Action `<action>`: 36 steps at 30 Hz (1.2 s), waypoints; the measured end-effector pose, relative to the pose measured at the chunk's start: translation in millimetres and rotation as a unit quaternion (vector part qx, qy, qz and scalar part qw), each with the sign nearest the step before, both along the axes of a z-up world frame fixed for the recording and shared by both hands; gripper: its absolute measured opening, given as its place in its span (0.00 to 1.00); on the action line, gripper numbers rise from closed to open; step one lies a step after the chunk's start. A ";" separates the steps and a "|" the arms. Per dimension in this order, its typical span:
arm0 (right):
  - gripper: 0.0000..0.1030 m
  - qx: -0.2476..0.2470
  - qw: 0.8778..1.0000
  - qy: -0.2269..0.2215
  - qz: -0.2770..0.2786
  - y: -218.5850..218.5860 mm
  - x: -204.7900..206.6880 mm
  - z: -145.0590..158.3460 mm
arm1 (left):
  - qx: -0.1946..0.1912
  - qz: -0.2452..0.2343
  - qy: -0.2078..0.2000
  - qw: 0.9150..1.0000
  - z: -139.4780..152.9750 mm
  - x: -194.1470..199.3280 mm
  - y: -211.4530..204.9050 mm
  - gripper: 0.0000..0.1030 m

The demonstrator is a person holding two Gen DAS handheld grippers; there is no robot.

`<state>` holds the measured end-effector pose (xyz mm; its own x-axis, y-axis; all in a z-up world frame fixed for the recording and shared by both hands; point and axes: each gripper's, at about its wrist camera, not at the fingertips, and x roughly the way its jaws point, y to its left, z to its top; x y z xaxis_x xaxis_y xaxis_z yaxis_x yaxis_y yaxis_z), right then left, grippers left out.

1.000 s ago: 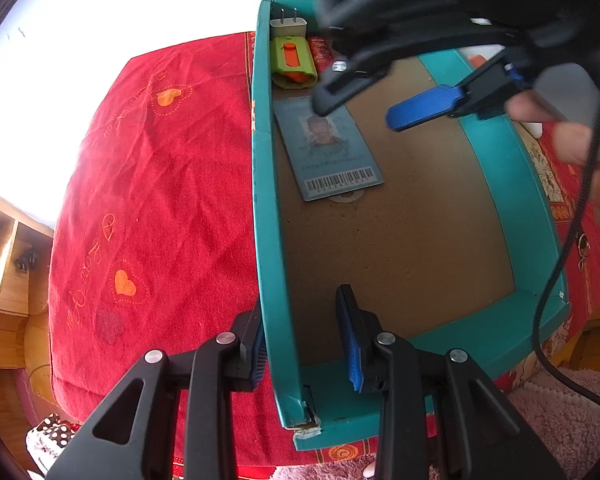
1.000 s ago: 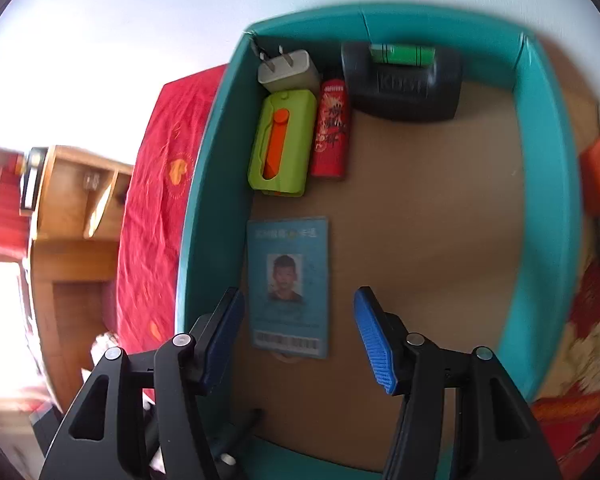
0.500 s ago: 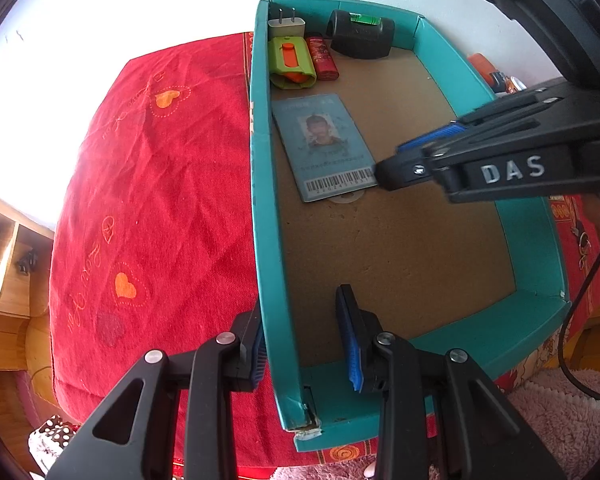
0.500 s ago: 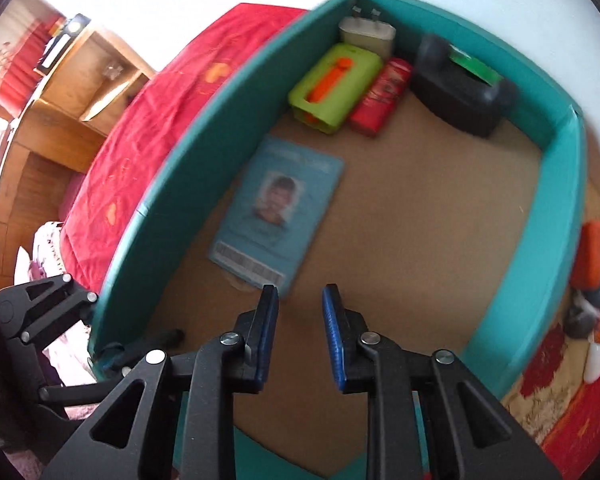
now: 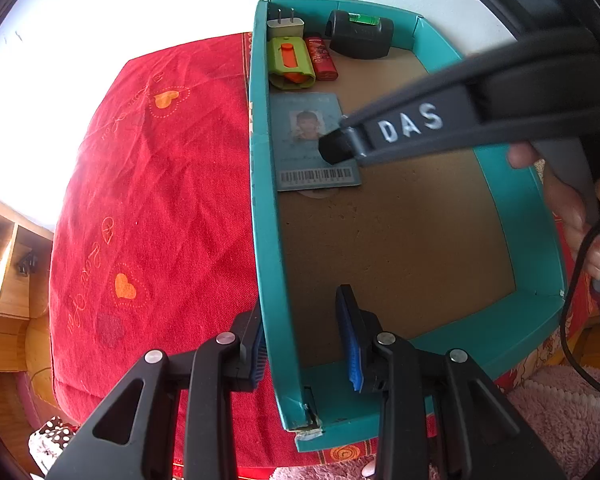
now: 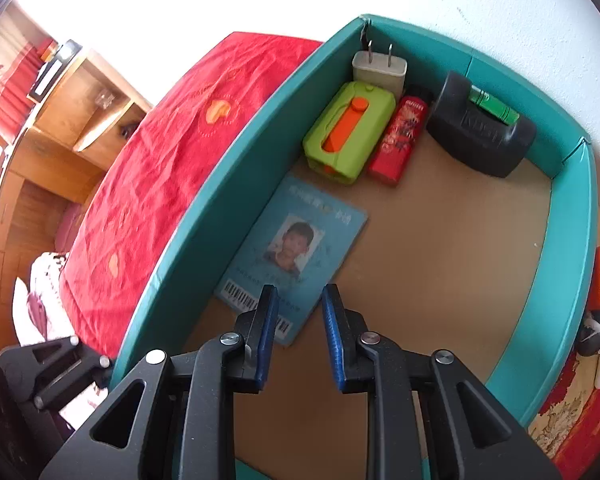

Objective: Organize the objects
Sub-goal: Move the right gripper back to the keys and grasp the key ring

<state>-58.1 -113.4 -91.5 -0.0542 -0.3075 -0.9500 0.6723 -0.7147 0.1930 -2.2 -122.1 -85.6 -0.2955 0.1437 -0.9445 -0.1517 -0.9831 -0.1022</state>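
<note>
Down onto the ID card [image 6: 290, 254] the right gripper [image 6: 298, 334] has dropped, jaws narrow and empty — flat against the teal box [image 5: 265, 240] wall, it may slide instead of lifting.

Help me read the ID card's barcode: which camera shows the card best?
Neither shows it whole. The right wrist view is closer on the ID card, but the right gripper covers part of the barcode. The left wrist view shows the whole barcode, smaller, its middle hidden.
</note>
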 end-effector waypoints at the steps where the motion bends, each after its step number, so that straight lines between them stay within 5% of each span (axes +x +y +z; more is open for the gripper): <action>1: 0.24 0.002 1.000 0.005 -0.002 -3.5 -0.8 0.6 | 0.000 0.001 0.000 1.000 0.1 0.0 0.6 0.29; 11: 0.27 -0.025 0.999 -0.012 -0.041 10.3 -11.8 1.5 | 0.003 0.003 -0.001 1.000 0.7 0.9 1.8 0.29; 22: 0.40 -0.061 0.993 0.037 -0.095 88.2 14.8 52.9 | 0.012 -0.007 -0.008 1.000 1.9 -0.8 -2.4 0.29; 28: 0.41 -0.031 0.978 0.054 -0.198 168.0 28.0 55.7 | 0.018 -0.018 -0.010 1.000 1.4 -2.7 -5.4 0.29; 36: 0.41 0.061 0.941 0.051 -0.330 270.0 49.8 32.7 | 0.025 -0.023 -0.006 0.999 0.5 -3.5 -8.6 0.29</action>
